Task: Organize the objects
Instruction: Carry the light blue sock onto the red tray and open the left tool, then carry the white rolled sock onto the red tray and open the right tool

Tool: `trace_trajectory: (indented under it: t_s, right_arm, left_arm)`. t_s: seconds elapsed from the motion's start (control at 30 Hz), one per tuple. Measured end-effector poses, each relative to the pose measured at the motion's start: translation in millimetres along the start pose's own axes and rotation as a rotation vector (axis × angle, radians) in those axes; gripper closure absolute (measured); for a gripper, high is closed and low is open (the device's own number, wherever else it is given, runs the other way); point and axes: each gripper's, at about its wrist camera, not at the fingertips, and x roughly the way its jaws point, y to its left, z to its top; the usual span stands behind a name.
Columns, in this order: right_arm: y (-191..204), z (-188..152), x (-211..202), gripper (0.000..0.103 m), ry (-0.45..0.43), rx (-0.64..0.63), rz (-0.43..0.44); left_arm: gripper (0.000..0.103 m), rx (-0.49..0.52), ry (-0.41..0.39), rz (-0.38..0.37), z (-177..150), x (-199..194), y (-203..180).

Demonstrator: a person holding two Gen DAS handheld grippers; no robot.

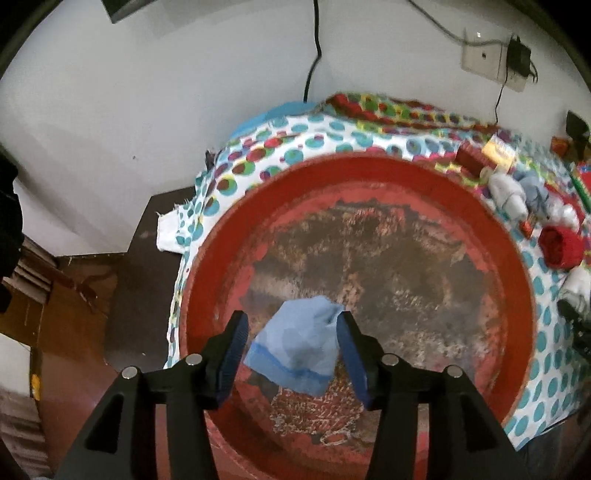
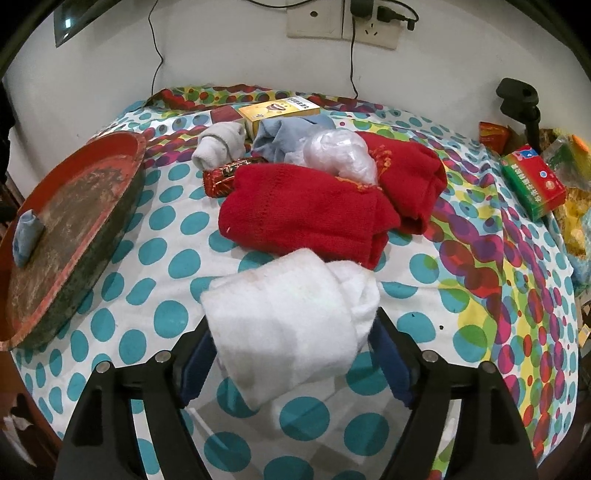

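A round red tray [image 1: 509, 258] with a worn brown floor sits on the dotted tablecloth; it also shows at the left of the right wrist view [image 2: 122, 177]. A small folded light-blue cloth [image 1: 295, 347] lies in the tray between the spread fingers of my left gripper [image 1: 291, 332], which is open; it also shows in the right wrist view [image 2: 26, 232]. My right gripper [image 2: 295, 332] is shut on a rolled white cloth [image 2: 288, 317] just above the table. A red knitted garment [image 2: 317, 214] lies behind it.
Behind the red garment lie a clear plastic bag [image 2: 343, 155], a pale blue cloth [image 2: 288, 136], a rolled grey sock [image 2: 221, 146], a red patterned packet [image 2: 225, 177] and a yellow box [image 2: 277, 110]. A green-red box [image 2: 532, 181] and snack bags sit at the right edge. Wall sockets [image 2: 343, 22] and cables hang behind.
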Motion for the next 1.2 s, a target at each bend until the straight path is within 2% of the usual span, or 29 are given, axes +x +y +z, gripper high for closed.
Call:
trace_trajectory:
  t_s: [0.1, 0.4, 0.63, 0.73, 0.87, 0.93, 1.1, 1.2]
  right_arm:
    - [-0.2, 0.7, -0.4, 0.026, 0.016, -0.001, -0.002]
    - [0.0, 3.2, -11.5, 0.026, 0.027, 0.036, 0.021]
    - [11.6, 6.7, -16.0, 0.027, 0.016, 0.002, -0.008]
    - [18.1, 5.0, -14.9, 0.034, 0.013, -0.037, -0.043]
    - [21.4, 3.7, -14.9, 0.038, 0.013, -0.073, -0.081]
    - [20.2, 5.0, -14.6, 0.05, 0.011, -0.074, -0.099]
    - [18.7, 8.2, -22.1, 0.057, 0.007, -0.047, -0.077]
    - [26.5, 11.0, -33.7, 0.057, -0.005, -0.05, -0.053]
  left_arm:
    - [0.052, -0.02, 0.019, -0.015, -1.0, 1.7, 0.6]
    - [0.052, 0.051, -0.014, -0.048, -11.7, -6.3, -0.7]
    - [0.052, 0.126, -0.047, -0.027, -19.8, -10.6, -0.2]
    - [0.052, 0.166, -0.052, -0.006, -24.5, -10.2, -3.4]
    - [0.052, 0.193, -0.062, -0.011, -26.7, -12.3, -5.9]
    - [0.052, 0.202, -0.068, -0.015, -28.0, -13.8, -6.8]
    - [0.052, 0.194, -0.078, -0.024, -28.9, -17.1, -3.3]
    - [0.052, 0.192, -0.076, -0.013, -29.7, -16.3, 0.1]
